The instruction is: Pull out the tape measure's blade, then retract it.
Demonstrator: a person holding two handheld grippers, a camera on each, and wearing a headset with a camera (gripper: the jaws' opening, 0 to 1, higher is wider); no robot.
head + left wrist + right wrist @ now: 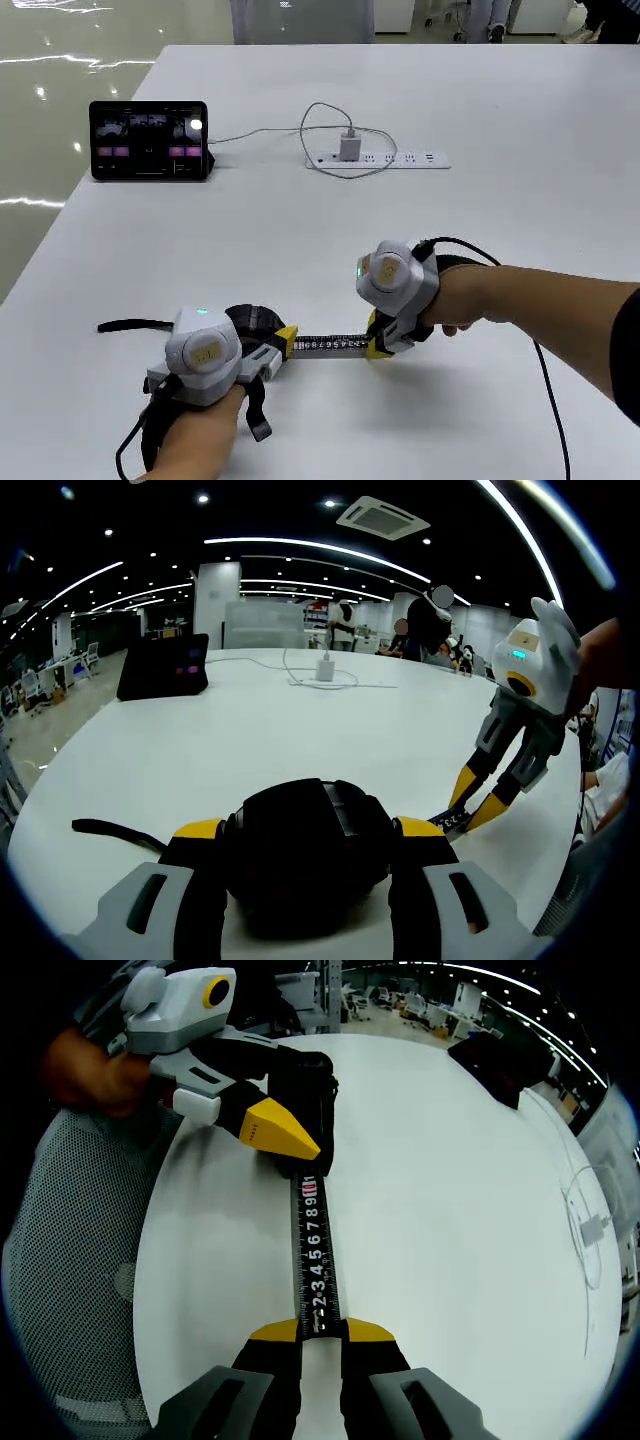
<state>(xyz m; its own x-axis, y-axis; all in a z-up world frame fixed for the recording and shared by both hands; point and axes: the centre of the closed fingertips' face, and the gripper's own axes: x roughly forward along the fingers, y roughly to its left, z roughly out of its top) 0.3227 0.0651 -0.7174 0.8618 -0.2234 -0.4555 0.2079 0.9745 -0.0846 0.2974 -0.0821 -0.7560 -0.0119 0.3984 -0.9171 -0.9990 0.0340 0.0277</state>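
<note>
Grey-white grippers (375,347) bear yellow-tipped fingers (275,1331), black cables (455,239).

1. We see a white table (300,230) with a wide, bare top.
2. At its far left a dark tablet (149,140) stands propped up, its screen lit with small panels.
3. A white power strip (385,159) lies flat to the right of the tablet, well apart from it.
4. A white charger (349,147) is plugged into the strip's left part.
5. A thin cable (325,110) loops around the charger and runs to the tablet.
6. Left of the table we see a glossy floor (60,90) reflecting lights.
7. In the left gripper view, a ceiling air-conditioning unit (383,517) hangs among light strips.
</note>
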